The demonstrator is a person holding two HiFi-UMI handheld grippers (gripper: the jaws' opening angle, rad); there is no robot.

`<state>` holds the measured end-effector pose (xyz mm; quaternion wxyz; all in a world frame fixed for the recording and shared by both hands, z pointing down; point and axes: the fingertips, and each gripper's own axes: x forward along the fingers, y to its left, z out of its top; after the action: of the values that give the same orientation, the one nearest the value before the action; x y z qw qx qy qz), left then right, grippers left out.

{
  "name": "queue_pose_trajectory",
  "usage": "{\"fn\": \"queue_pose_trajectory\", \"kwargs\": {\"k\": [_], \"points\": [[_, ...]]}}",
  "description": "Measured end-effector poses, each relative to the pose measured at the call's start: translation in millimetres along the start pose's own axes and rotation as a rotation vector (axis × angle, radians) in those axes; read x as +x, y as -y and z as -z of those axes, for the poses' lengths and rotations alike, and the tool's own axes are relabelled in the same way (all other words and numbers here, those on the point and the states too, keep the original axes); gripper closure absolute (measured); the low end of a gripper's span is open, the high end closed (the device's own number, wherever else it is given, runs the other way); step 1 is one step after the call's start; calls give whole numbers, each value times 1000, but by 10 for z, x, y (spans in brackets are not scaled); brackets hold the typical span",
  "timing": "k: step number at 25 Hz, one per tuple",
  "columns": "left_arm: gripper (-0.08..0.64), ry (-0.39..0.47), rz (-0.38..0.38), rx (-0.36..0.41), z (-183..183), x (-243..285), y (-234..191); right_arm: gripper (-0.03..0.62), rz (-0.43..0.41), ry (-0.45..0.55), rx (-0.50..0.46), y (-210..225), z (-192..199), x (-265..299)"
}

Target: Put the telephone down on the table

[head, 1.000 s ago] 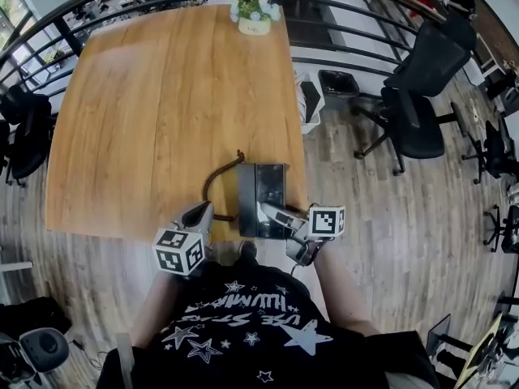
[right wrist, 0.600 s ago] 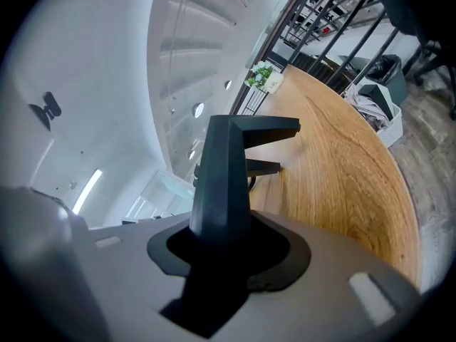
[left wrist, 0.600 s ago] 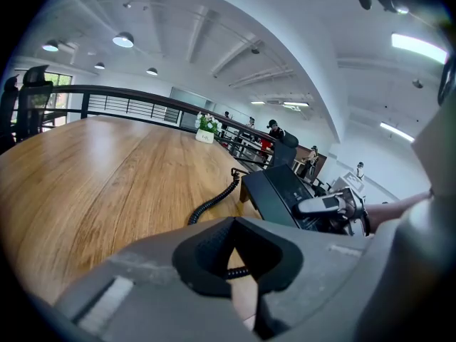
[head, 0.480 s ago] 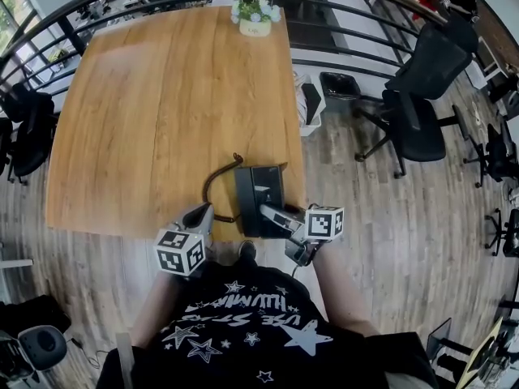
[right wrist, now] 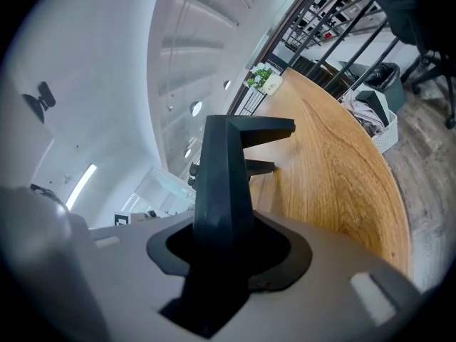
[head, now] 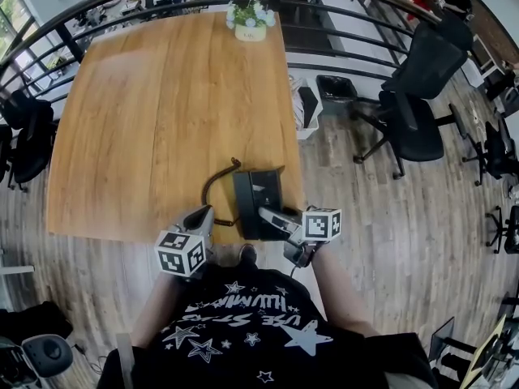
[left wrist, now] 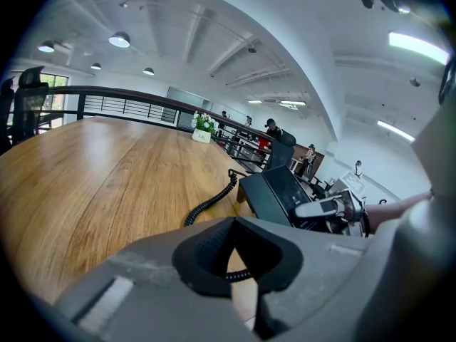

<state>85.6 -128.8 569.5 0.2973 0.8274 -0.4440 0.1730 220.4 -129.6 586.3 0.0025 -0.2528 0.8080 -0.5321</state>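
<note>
A black telephone (head: 258, 193) with a coiled cord (head: 212, 183) sits at the near right corner of the wooden table (head: 162, 96). My right gripper (head: 272, 215) is shut on the phone's near right edge. In the right gripper view, that edge (right wrist: 224, 191) runs straight up out of the jaws. My left gripper (head: 200, 215) hovers at the table's front edge, left of the phone, with its jaws together and nothing held. In the left gripper view, the cord (left wrist: 210, 205) curls past the jaws toward the phone (left wrist: 281, 194).
A small potted plant (head: 250, 19) stands at the table's far edge. A dark railing runs behind the table. A black office chair (head: 418, 96) and two bins (head: 306, 108) stand on the floor to the right. The table's right edge is close to the phone.
The phone has shifted and turned slightly in the right gripper's hold. The left gripper has stayed where it was.
</note>
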Motion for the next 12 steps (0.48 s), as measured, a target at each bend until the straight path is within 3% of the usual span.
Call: {"fn": "queue_pose_trajectory", "kwargs": {"k": [12], "points": [[558,-2,6,-4,-5,22,11,381,140,-57,-120,154,-30,-93]]}}
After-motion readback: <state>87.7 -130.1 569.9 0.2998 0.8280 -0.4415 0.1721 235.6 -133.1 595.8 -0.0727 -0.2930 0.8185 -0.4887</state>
